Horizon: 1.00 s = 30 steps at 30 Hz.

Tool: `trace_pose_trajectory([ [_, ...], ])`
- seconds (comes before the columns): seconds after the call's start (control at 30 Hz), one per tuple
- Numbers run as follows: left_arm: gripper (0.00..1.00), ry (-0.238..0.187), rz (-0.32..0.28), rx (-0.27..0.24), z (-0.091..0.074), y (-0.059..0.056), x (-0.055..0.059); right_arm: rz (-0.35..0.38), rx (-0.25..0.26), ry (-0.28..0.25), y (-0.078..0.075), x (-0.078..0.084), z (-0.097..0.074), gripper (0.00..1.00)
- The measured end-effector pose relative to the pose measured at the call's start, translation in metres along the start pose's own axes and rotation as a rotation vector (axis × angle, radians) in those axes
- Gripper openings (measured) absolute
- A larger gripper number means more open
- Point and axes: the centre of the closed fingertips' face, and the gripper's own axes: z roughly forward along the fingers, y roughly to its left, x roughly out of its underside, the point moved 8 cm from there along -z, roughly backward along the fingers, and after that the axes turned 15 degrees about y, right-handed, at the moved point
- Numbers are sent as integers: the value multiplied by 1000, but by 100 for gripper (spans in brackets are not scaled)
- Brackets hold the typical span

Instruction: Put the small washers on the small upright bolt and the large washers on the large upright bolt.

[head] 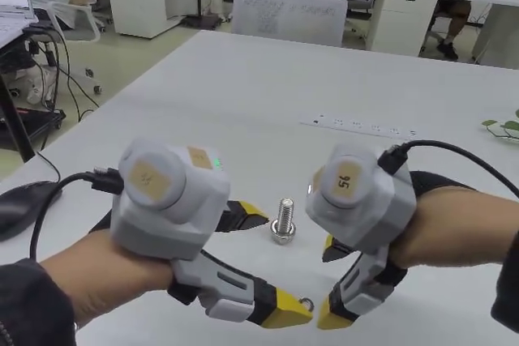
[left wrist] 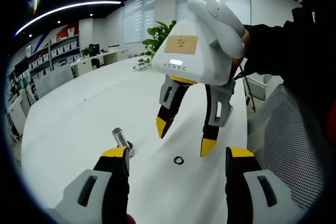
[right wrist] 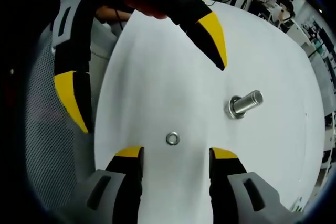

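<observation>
One upright steel bolt (head: 283, 219) stands on the white table (head: 243, 95), with a washer around its base. It also appears as the bolt (left wrist: 122, 139) and the bolt (right wrist: 242, 103). A small washer (right wrist: 172, 139) lies flat on the table just ahead of my right gripper (right wrist: 176, 153), which is open. The same washer (left wrist: 178, 160) lies between the tips of my open left gripper (left wrist: 177, 153). In the head view the washer (head: 306, 304) sits by the left gripper (head: 285, 269), facing the right gripper (head: 324, 285). Neither gripper holds anything.
A white power strip (head: 361, 126) lies farther back on the table. Plant leaves (head: 507, 127) reach in at the right edge. A dark mouse-like object (head: 16, 208) and cable sit at the left. A chair (head: 288, 14) stands beyond the far edge.
</observation>
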Motion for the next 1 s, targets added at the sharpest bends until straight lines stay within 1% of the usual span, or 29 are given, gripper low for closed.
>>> trace_pose_trajectory([
  [0.17,74,0,-1,-1,0,0,0,-6,-6,8,-2,-2,4,50],
  [0.77,74,-1,-4,-2,0,1,0,-26,-37,35,1,-8,19,43],
  [1.0,74,-1,-5,-2,0,0,0,-24,-48,43,1,-8,23,41],
])
